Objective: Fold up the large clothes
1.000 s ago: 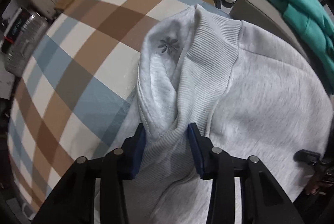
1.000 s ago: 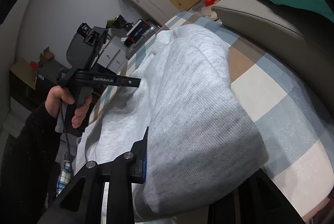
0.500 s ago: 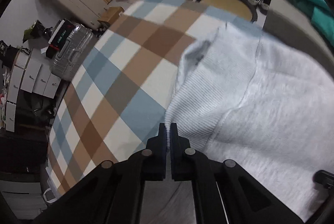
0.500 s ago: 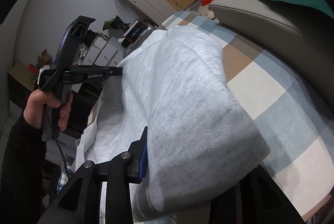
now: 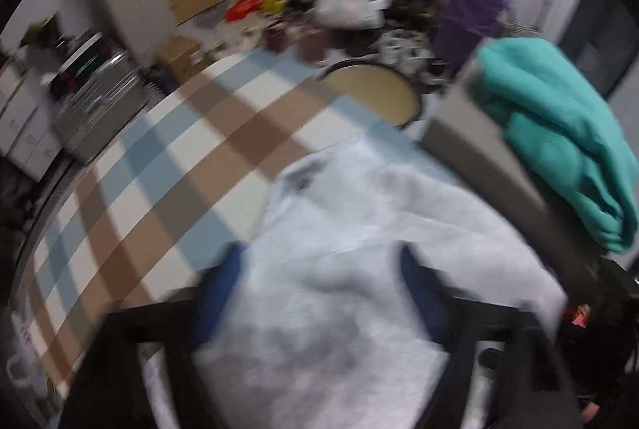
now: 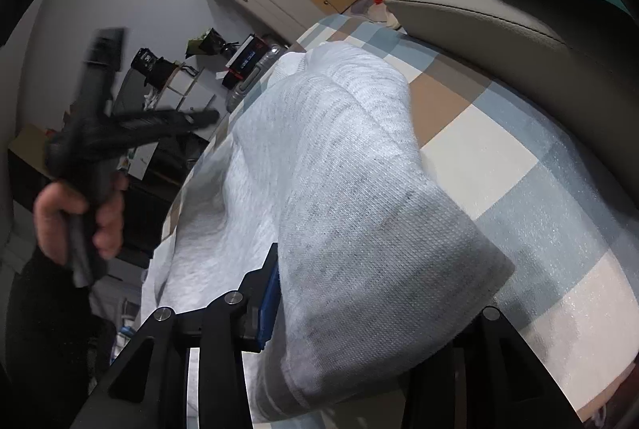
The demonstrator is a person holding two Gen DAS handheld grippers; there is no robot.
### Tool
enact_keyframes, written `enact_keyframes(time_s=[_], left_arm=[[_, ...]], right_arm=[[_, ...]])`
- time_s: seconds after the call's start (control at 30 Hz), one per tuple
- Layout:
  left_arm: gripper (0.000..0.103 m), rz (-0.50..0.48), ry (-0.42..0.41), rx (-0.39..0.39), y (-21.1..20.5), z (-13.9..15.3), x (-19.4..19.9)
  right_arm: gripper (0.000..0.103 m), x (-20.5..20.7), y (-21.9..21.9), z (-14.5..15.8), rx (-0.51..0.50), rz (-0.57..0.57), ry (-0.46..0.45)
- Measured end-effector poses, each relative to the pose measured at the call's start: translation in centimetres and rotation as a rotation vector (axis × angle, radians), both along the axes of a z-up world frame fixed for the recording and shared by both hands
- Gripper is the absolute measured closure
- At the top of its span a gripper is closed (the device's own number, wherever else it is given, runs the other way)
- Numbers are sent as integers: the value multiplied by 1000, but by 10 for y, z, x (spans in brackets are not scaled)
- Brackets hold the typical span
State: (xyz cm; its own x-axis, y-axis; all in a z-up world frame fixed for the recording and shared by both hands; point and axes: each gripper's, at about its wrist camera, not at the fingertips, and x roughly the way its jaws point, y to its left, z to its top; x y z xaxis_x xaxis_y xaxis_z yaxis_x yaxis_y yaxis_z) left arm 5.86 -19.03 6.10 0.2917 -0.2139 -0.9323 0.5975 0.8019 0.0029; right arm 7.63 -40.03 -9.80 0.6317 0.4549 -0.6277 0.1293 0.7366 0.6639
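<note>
Folding: grey sweatshirt (image 6: pixel 339 189) lies on the checked bed cover (image 6: pixel 539 197), one fold already laid over, bulk toward the cushioned edge (image 6: pixel 519 41) side.
left gripper (image 5: pixel 319 293): blue pads (image 5: pixel 217 293) stand wide apart, jaws have just been opening; nothing pinched, cloth lies below and between them, not pressed. View is blurred.
right gripper (image 6: pixel 359 293): clamped on the near folded edge of the sweatshirt; one blue pad (image 6: pixel 268 303) shows against the cloth, the other is hidden under the fabric.
long axis: folded roll runs away from the right gripper toward the far edge of the bed cover, toward the ribbed hem end (image 5: pixel 303 177).
direction from tool: sweatshirt sits straight ahead and under the left gripper, free checked cover to its left side in the left wrist view.
nearer hand: right one is on the cloth already; left one, seen held by a hand (image 6: pixel 80 217) in the right wrist view, is off it and above.
judgement: left must re-grip somewhere along the far edge before the next fold; right likely anchors.
other: teal garment (image 5: pixel 559 133) on the cushioned edge, well apart.
</note>
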Motion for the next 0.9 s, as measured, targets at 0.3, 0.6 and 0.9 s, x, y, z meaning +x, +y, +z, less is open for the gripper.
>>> enact_keyframes(time_s=[0.3,0.6,0.9], left_arm=[[1,-8,138,204,-32,-104,13],[2,-25,37,133,-47,-45,50],[59,-101,177,172,-57,-85,46]], right_arm=[[61,0,-3,-3,16,-3,8],[58,4,-3,-4,43,2,7],[56,6,-7,-7,64,16,4]])
